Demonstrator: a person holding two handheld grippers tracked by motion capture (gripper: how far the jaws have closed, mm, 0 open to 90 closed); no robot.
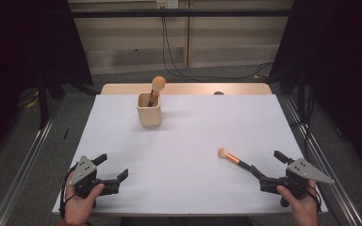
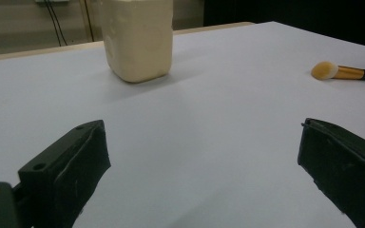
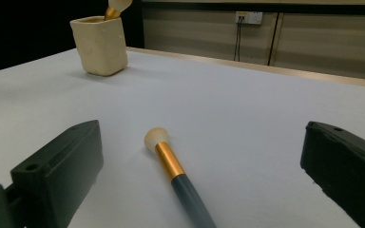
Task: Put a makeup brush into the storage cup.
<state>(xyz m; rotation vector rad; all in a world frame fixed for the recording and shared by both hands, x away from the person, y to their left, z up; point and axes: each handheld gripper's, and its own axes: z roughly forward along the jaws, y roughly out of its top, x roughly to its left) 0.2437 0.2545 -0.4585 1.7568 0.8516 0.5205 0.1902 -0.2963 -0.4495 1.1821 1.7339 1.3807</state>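
Note:
A cream square cup (image 1: 149, 109) (image 2: 138, 38) (image 3: 100, 45) stands at the back middle of the white table (image 1: 188, 127), with a round-headed makeup brush (image 1: 156, 88) (image 3: 115, 8) upright in it. A second brush (image 1: 234, 159) (image 2: 344, 72) (image 3: 173, 170), with a pale tip, gold ferrule and dark handle, lies flat at the front right. My right gripper (image 1: 267, 167) (image 3: 199, 190) is open, its jaws on either side of that brush's handle end. My left gripper (image 1: 111, 167) (image 2: 204, 175) is open at the front left with only bare table between its jaws.
A wooden table edge (image 1: 188, 88) runs behind the white sheet. Metal rails (image 1: 23, 174) flank the table on both sides, and cables (image 1: 179, 70) trail on the floor behind. A wide stretch of bare table lies between cup and grippers.

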